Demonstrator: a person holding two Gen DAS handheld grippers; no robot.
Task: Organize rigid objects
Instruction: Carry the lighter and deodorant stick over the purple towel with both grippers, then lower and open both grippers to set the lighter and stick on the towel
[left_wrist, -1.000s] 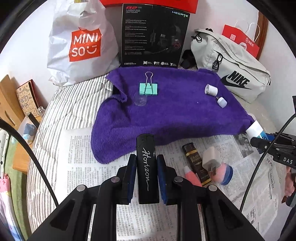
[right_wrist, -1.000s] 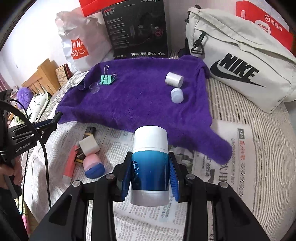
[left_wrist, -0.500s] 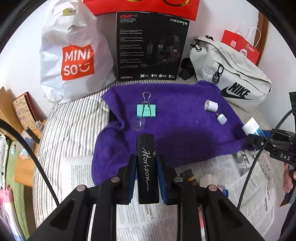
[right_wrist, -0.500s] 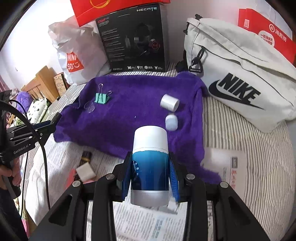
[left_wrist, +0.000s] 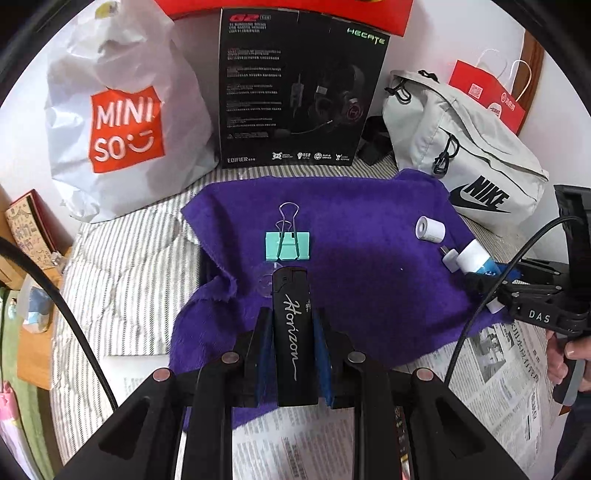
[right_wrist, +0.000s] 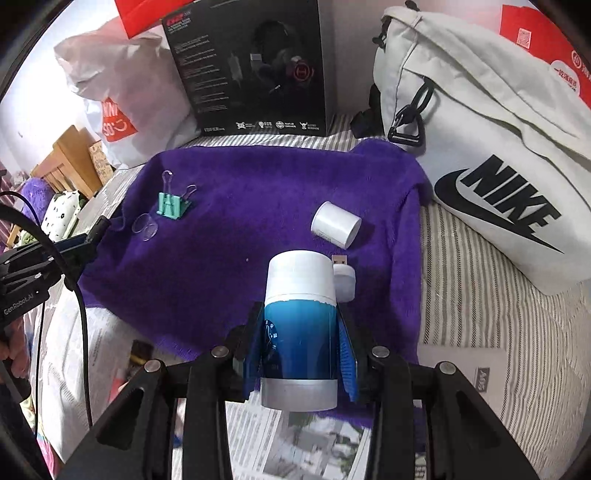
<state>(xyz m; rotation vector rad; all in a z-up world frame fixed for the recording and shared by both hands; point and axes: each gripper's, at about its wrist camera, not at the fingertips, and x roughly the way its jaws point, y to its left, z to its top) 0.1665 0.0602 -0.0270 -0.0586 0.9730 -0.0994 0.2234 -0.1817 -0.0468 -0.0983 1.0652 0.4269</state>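
A black lighter (left_wrist: 294, 332) lettered "Horizon" stands upright between the fingers of the left gripper (left_wrist: 291, 332), whose blue pads press on both its sides. It hangs over the near part of a purple towel (left_wrist: 369, 280) spread on a striped bed cover (left_wrist: 122, 266). Just beyond its top lies a small clear cap (left_wrist: 265, 283), and past that a teal binder clip (left_wrist: 287, 245).

The right gripper (right_wrist: 301, 339) is closed on a blue bottle with a white cap (right_wrist: 300, 325), held upright over the towel's near edge. Just beside the cap, on the towel, lies a small white USB plug (right_wrist: 344, 278); a white cylinder (right_wrist: 335, 223) lies on its side a little farther back.

Newspaper (right_wrist: 295, 443) covers the bed in front of the towel. Behind the towel stand a white Miniso bag (left_wrist: 122, 122), a black headset box (left_wrist: 295, 96) and a grey Nike bag (right_wrist: 480, 166). A hand (left_wrist: 565, 358) shows at the right edge of the left view.
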